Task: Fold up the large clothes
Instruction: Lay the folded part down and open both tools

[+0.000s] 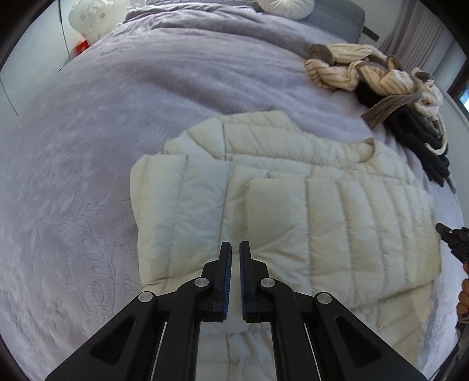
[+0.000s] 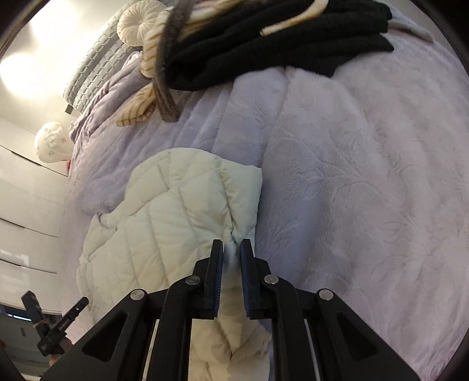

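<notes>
A cream quilted puffer jacket [image 1: 293,205] lies partly folded on the lilac bed cover [image 1: 88,146], one sleeve laid across its body. My left gripper [image 1: 235,249] hovers over the jacket's near part, jaws almost together with a thin gap and nothing between them. In the right wrist view the jacket [image 2: 176,211] lies left of centre. My right gripper [image 2: 231,249] is closed on a pinch of the jacket's edge fabric. The right gripper also shows at the left wrist view's right edge [image 1: 453,239], and the left gripper shows at the lower left of the right wrist view [image 2: 55,322].
A heap of clothes lies at the bed's far right: a cream striped knit [image 1: 366,70], a grey scarf [image 1: 390,108] and black garments [image 2: 278,44]. A round cushion [image 2: 137,23] and grey headboard [image 2: 93,67] are at the head. White cupboards [image 2: 26,205] stand beside the bed.
</notes>
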Demonstrator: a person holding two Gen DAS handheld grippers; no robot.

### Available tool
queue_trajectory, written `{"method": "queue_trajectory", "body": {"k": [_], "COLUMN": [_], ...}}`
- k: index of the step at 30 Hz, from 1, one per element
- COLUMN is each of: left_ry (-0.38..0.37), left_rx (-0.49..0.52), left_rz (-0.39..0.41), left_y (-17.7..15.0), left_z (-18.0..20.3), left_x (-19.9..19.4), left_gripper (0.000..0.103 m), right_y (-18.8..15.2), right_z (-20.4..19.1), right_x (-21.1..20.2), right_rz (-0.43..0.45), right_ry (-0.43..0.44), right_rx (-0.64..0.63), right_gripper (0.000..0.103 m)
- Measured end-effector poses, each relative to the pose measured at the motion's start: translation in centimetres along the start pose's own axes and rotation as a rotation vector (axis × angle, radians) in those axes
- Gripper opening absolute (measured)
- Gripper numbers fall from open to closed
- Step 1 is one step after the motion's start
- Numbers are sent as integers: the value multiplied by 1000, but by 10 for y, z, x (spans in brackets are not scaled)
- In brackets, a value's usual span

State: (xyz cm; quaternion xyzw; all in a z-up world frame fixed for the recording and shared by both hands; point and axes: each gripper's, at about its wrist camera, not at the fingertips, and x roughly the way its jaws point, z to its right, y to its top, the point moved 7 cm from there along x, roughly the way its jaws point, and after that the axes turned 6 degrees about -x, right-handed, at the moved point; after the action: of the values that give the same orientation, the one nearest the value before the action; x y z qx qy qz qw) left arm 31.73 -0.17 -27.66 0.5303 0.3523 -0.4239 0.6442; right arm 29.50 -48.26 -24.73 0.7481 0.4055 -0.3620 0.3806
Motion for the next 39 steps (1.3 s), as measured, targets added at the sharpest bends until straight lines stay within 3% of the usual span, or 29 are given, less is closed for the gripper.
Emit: {"method": "queue_trajectory", "body": {"k": [8,10,12,14,19,22,27,28,29,30,31,32,35,39], "left_ry": [-51,-48,-36,-17,-7,18,28,28,23,23,34,34,33,46], "left_rx": [34,38,44,48,37,29,-5,-10,-14,-17,-23,-20,8,11], "left_rz": [-21,-24,-21,-21,-45,-65,-103,-109,-111,-112,-101,-63,-55,-49], "left_y": [-14,-22,-26,-30,-46,-57,-81,-85,-88,-92,-95,-94,-96,-102], "left_z": [14,13,13,11,3,-4,-13,-14,-14,-15,-16,-15,-12,-13], "left_x": [-13,-19,-24,-28,-38,-42,-53,-56,-60,-66,-73,-83,-102,-124], "left_gripper": [6,6,6,6,6,6,7,9,49,82,101,102,102,102], "right_y": [-22,-29,-37,-44,-64,-81,-106,-110,-115,-119,-123,-128,-139,-150], "right_z": [-15,-18,-22,-25,-40,-51,-66,-69,-72,-76,-80,-85,-98,-106], "right_x": [-20,-23,-28,-32,-42,-48,-61,-64,-67,-71,-75,-79,-89,-101], "right_rz": [9,2,-5,-8,-34,-60,-99,-104,-111,-116,-119,-122,-123,-131], "right_ry": [-21,-12,-7,0,3,25,36,39,46,52,56,58,62,59], "right_rx": [-37,-39,-42,-45,-68,-82,-104,-104,-104,-105,-109,-117,-143,-145], "right_gripper": [14,20,40,48,49,59,62,64,67,69,69,70,78,79]}}
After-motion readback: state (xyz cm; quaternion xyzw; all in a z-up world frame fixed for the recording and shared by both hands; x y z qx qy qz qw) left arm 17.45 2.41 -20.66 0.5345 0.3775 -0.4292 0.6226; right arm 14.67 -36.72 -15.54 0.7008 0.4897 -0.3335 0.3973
